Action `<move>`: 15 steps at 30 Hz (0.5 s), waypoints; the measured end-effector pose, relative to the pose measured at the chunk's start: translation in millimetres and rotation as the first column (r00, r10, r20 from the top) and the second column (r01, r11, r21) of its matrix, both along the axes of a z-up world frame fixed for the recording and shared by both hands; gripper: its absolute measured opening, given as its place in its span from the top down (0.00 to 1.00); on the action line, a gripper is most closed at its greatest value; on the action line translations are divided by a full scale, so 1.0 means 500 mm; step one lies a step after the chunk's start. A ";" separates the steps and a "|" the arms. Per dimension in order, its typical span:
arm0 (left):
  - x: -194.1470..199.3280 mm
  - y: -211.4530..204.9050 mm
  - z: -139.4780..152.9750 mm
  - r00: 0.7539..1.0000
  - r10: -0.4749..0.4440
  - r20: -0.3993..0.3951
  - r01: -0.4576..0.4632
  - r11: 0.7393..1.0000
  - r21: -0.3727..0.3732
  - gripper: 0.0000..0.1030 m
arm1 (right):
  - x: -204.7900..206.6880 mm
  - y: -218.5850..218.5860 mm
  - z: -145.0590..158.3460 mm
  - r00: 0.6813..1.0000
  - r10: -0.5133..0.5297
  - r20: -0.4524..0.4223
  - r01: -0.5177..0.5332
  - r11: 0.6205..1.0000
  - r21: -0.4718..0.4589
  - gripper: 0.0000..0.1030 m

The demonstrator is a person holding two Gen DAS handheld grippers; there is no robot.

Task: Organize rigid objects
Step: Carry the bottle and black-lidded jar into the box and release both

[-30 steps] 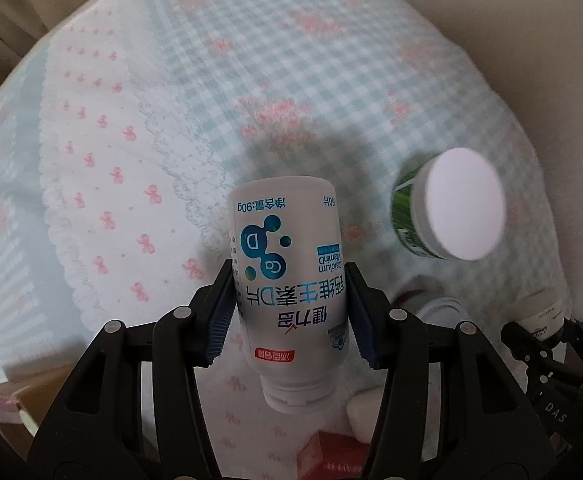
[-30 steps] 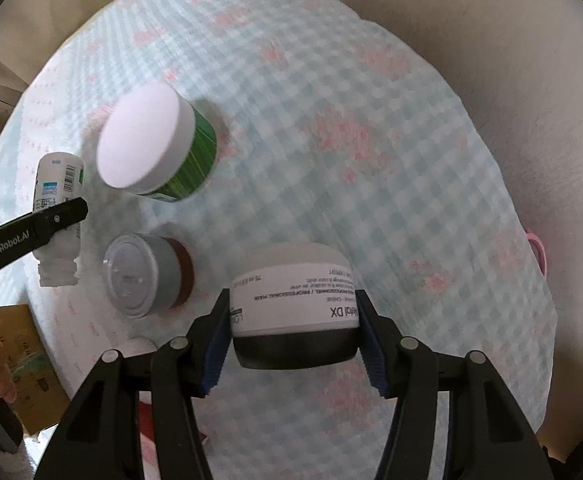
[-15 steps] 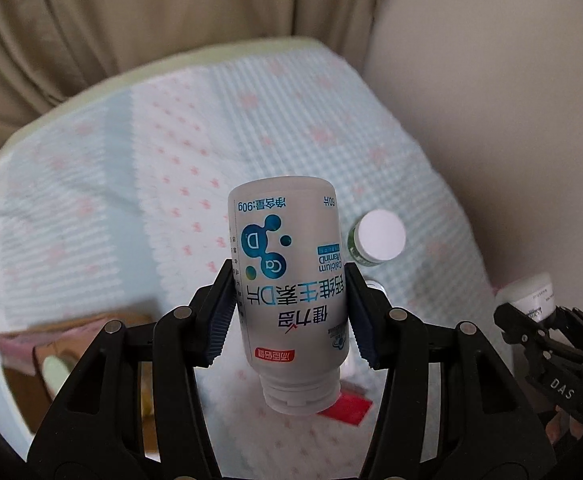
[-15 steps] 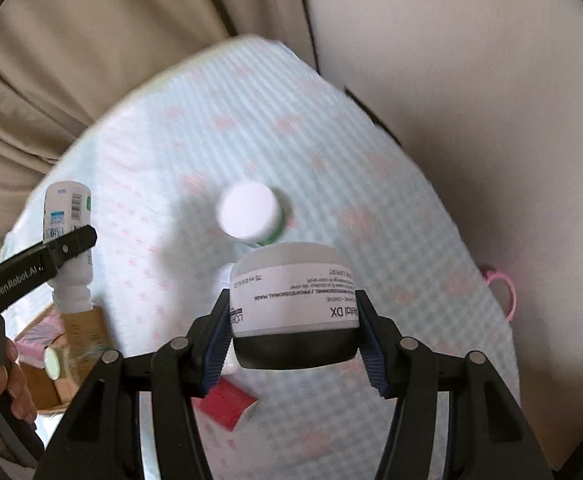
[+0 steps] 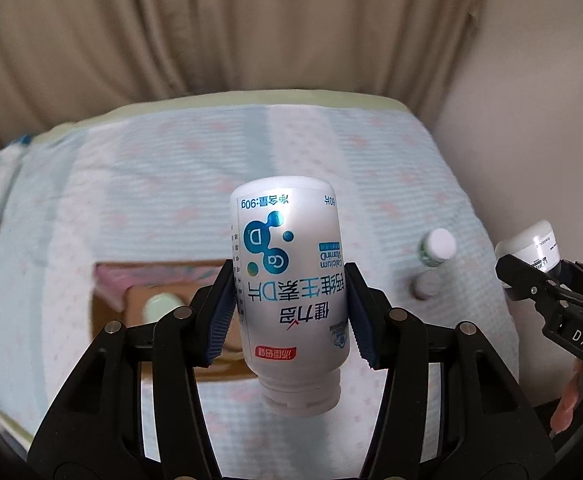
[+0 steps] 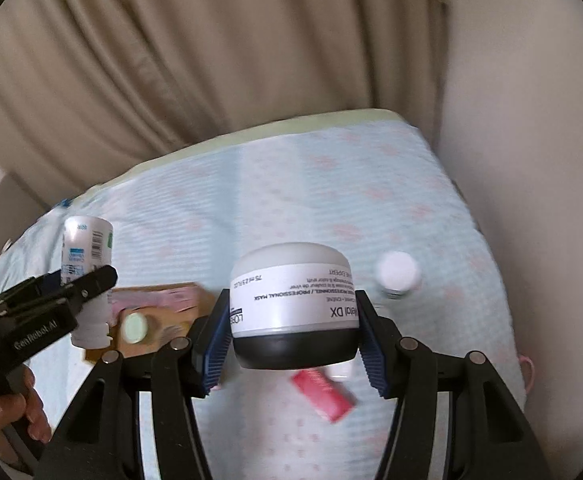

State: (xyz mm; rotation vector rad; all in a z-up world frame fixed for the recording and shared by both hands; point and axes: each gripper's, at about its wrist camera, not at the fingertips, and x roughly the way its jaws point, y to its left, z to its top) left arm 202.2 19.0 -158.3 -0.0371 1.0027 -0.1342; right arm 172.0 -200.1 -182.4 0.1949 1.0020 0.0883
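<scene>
The left tongs [image 5: 289, 312] hang high above the checked-cloth surface [image 5: 171, 200], their blue pads clamped on the sides of a white supplement bottle [image 5: 289, 280] held upside down, cap toward the camera. The right tongs [image 6: 293, 330] ride at a similar height to the right of the left pair, closed on a white jar with a black lid [image 6: 293, 308], also inverted. Taking the cardboard box [image 5: 227, 364] as landmark: it lies directly below the left tongs, with a pale green cap [image 6: 134, 326] inside and pink packaging [image 6: 151, 298] at its far edge. Well to its right stand a white-capped green bottle [image 5: 437, 246] and a smaller jar [image 5: 425, 286]; a red box [image 6: 323, 396] lies nearer, below the right tongs. Beyond the box, bare cloth runs to the surface's far edge at the curtain [image 5: 211, 40].
</scene>
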 end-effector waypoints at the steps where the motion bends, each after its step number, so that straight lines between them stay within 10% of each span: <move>1: -0.008 0.035 -0.001 1.000 0.023 0.001 -0.023 1.000 -0.003 0.53 | 0.001 0.026 -0.002 1.000 0.022 0.001 -0.022 1.000 -0.002 0.49; 15: 0.006 0.361 -0.148 0.990 0.070 -0.123 -0.070 0.998 0.007 0.54 | 0.050 0.373 -0.091 0.981 0.164 -0.104 -0.161 0.986 0.032 0.49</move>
